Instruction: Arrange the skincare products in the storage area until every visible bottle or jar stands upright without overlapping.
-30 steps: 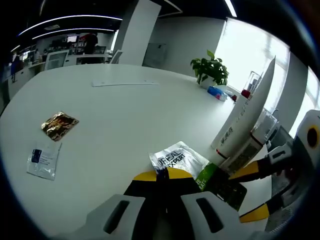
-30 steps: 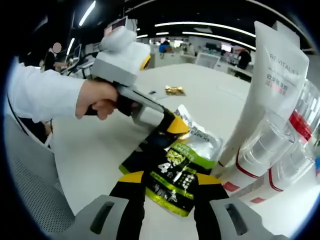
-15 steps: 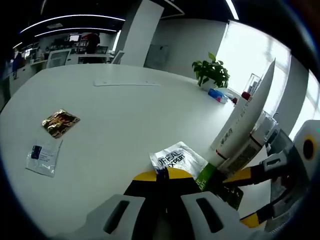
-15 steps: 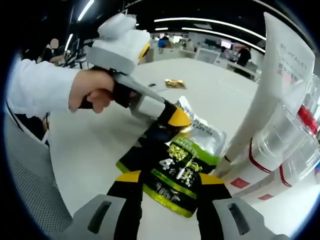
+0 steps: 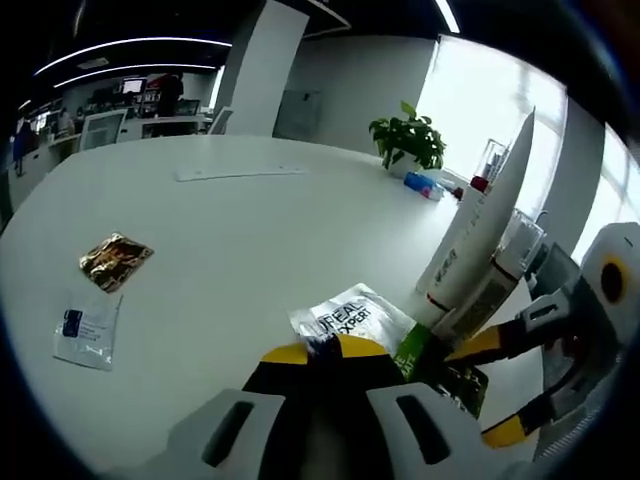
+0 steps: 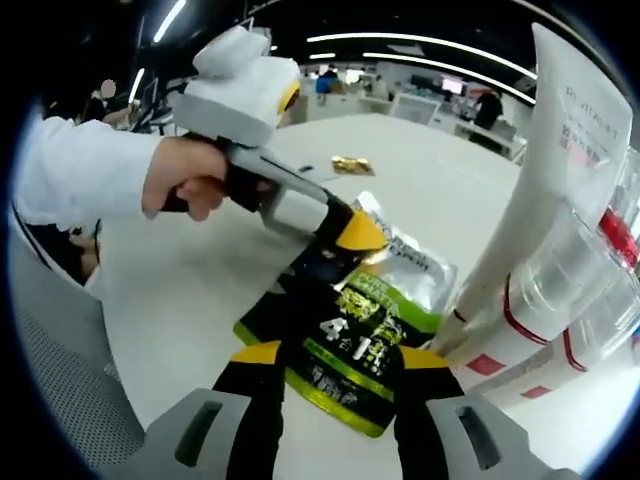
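My left gripper [image 5: 322, 347] is shut on the near corner of a silver sachet [image 5: 350, 314] lying flat on the white table [image 5: 230, 230]. In the right gripper view a hand holds that left gripper [image 6: 352, 238], its yellow tip down on the silver sachet [image 6: 418, 268]. Partly over it lies a black-and-green sachet [image 6: 345, 350], between the open jaws of my right gripper [image 6: 342, 356]. The right gripper [image 5: 505, 385] enters the left gripper view from the right, beside the black-and-green sachet [image 5: 445, 368]. A tall white tube [image 6: 560, 170] leans against clear red-banded bottles [image 6: 565, 320].
A gold sachet [image 5: 116, 260] and a white-and-blue sachet [image 5: 86, 328] lie apart on the left of the table. At the far edge stand a potted plant [image 5: 405, 140] and a small blue item [image 5: 424, 185]. A grey mesh chair [image 6: 60, 370] is beside the table.
Both views have shifted slightly with the hands. The right gripper has edged a little closer over the black-and-green sachet. The left gripper keeps its hold on the silver sachet.
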The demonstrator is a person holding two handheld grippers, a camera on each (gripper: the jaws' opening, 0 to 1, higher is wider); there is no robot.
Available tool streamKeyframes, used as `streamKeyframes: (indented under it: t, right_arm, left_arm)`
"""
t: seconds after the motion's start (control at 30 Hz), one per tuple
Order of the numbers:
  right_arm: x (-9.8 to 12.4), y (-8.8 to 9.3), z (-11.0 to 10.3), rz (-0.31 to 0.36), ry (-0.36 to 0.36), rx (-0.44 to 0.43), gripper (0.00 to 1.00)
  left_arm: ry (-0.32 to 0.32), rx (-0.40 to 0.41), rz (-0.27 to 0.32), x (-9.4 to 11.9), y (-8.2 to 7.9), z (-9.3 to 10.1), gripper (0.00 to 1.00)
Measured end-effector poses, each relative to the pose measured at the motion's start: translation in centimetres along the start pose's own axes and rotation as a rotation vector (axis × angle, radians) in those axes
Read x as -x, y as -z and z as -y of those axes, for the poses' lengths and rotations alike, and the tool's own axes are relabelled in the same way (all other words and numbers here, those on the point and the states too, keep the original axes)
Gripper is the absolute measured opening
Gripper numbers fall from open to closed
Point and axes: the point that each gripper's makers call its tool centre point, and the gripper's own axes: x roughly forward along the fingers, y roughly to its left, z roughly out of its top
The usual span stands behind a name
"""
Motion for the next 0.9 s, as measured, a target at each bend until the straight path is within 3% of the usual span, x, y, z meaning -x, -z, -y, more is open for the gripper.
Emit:
streamKeyframes:
  t: [0.2,0.3,0.4,0.6,0.63,0.73,0.83,0.9]
  right_arm:
    - [0.0,0.0,0.0,-0.004,-0.001,-0.005,0.45]
    - [0.0,0.1,0.0,-0.005,-0.001,-0.007,0.45]
    - [0.0,0.1,0.0,-0.006,-0.002,-0.006,0.45]
    - [0.0,0.1,0.0,-0.008,-0.002,-0.006,0.45]
    - [0.0,0.1,0.0,-0.008,-0.002,-0.006,0.45]
    - [-0.1,0.1,0.0,-0.007,-0.002,-0.006,0.45]
    - [0.0,0.1,0.0,-0.008,-0.003,-0.005,0.45]
    - [0.0,0.1,0.0,-0.009,-0.006,-0.002,0.45]
  left_arm:
    - [-0.031,-0.038,-0.004,0.7,-0.2,-1.5,0.12]
    - [-0.075,-0.061,0.009,1.0,-0.8,-2.7,0.10]
    - [-0.127,-0.119,-0.023,1.2,-0.5,-4.1,0.14]
    - [-0.132,-0.244,-0.045,1.0,-0.6,-4.7,0.17]
    - [-0.129,-0.238,-0.038,1.0,-0.7,-4.5,0.16]
    - [-0.109,-0.119,0.017,1.3,-1.6,-4.0,0.16]
    - [-0.115,-0.169,0.027,1.9,-2.2,-4.2,0.15]
    - [-0.113,-0.152,0.027,2.5,-2.3,-4.4,0.13]
